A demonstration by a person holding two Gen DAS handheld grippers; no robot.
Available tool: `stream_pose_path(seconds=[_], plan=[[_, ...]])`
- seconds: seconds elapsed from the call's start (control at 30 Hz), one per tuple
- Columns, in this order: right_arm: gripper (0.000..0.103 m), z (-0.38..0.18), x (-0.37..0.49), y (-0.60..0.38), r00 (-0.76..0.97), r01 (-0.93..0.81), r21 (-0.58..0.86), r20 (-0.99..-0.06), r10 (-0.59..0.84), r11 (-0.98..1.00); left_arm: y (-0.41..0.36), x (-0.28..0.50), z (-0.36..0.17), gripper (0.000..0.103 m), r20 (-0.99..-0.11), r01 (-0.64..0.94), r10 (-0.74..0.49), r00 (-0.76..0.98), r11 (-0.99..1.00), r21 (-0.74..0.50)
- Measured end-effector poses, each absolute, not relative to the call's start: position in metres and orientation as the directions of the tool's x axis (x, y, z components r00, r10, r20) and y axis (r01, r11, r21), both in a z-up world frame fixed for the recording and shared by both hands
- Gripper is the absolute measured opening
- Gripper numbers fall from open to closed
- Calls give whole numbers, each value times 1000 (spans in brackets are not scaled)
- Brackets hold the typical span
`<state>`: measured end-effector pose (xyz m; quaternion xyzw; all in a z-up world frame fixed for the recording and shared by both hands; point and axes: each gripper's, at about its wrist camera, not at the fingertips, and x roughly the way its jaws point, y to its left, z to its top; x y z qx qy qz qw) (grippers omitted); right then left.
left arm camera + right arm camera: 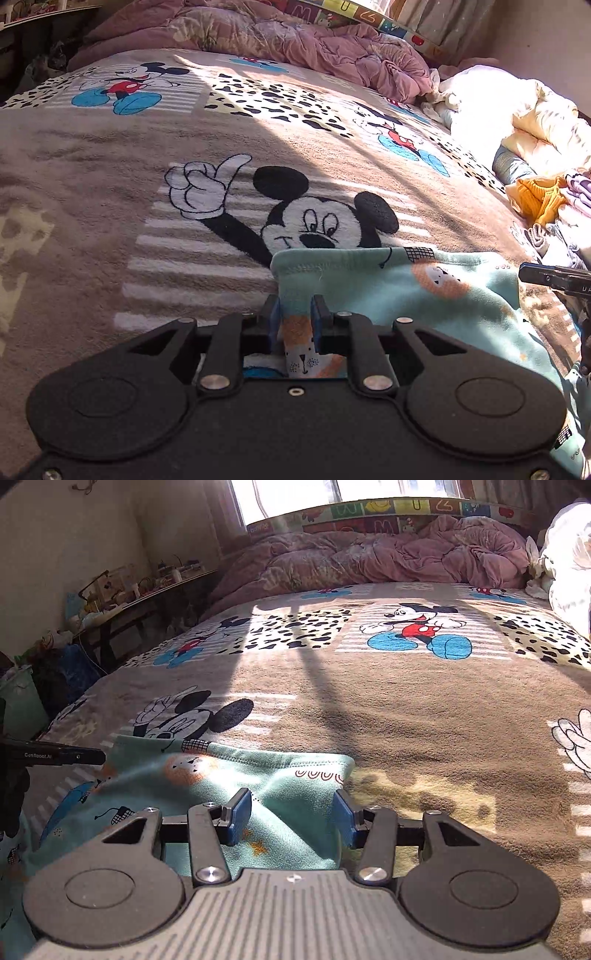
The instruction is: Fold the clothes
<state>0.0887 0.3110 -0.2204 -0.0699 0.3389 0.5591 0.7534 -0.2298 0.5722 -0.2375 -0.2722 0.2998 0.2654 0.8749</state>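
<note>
A teal child's garment (pixel 413 288) printed with orange animals lies on the brown cartoon-mouse blanket (pixel 147 147). My left gripper (pixel 295 314) is shut on a fold at the garment's left corner, with cloth bunched between its blue pads. In the right wrist view the same teal garment (pixel 229 775) spreads under my right gripper (pixel 291 810), which stands open over the right corner; cloth lies between the spread pads, untouched by the right one. The other gripper's black fingertip (pixel 74 756) shows at the left edge there, and a black fingertip (pixel 554 277) at the right edge of the left wrist view.
A crumpled pink quilt (pixel 314 40) lies at the head of the bed under a window. A pile of white, yellow and orange clothes (pixel 535 166) sits on the right side. A cluttered shelf (pixel 122 590) and green bin (pixel 18 701) stand left of the bed.
</note>
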Motion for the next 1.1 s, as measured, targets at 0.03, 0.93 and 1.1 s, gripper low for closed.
stream_pose_path(seconds=[0.03, 0.93, 1.1], plan=[[54, -223, 97, 317, 150, -877, 284, -604, 783, 387, 576, -229, -241, 21, -669, -625, 279, 689, 697, -352], [32, -230, 103, 335, 219, -912, 187, -530, 820, 364, 571, -214, -235, 23, -594, -561, 294, 749, 759, -331], [28, -240, 112, 362, 212, -894, 179, -639, 740, 411, 598, -208, -255, 21, -675, -648, 254, 693, 630, -428]])
